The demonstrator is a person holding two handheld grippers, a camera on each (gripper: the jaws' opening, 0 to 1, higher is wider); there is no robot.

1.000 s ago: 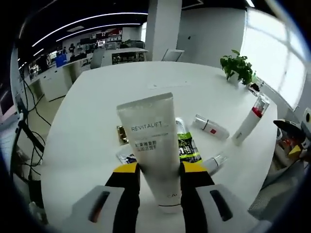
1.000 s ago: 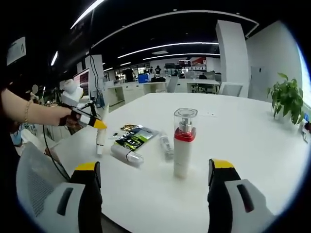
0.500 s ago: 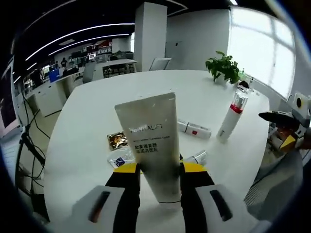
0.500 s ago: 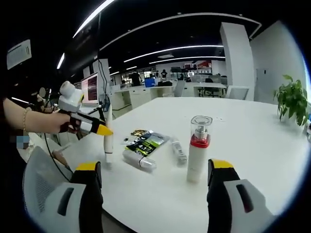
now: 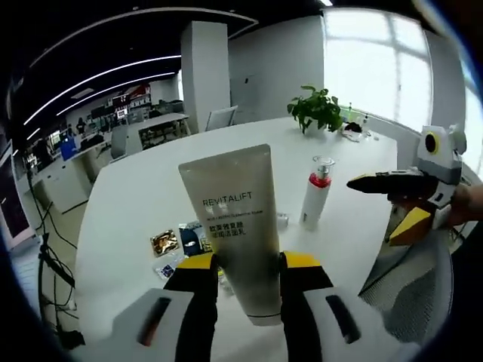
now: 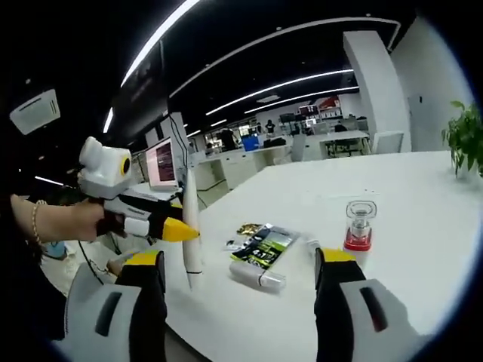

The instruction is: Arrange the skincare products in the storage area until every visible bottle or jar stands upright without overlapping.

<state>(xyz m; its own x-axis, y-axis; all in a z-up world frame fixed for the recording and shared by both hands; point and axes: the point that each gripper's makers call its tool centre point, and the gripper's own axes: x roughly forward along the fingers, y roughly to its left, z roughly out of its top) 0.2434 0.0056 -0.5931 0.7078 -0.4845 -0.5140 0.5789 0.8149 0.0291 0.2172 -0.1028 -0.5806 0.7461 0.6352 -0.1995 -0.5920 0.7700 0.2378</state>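
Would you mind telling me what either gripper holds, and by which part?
The left gripper clamps the translucent white Revitalift tube near its lower cap end; the right gripper holds nothing.

In the left gripper view, sachets [image 5: 172, 245] lie left of the tube [image 5: 235, 226], pump bottle [image 5: 315, 194] right.

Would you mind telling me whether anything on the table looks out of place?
Yes: a white bottle lies on its side beside flat sachets, while the red-collared pump bottle stands upright. The left gripper holds the Revitalift tube.
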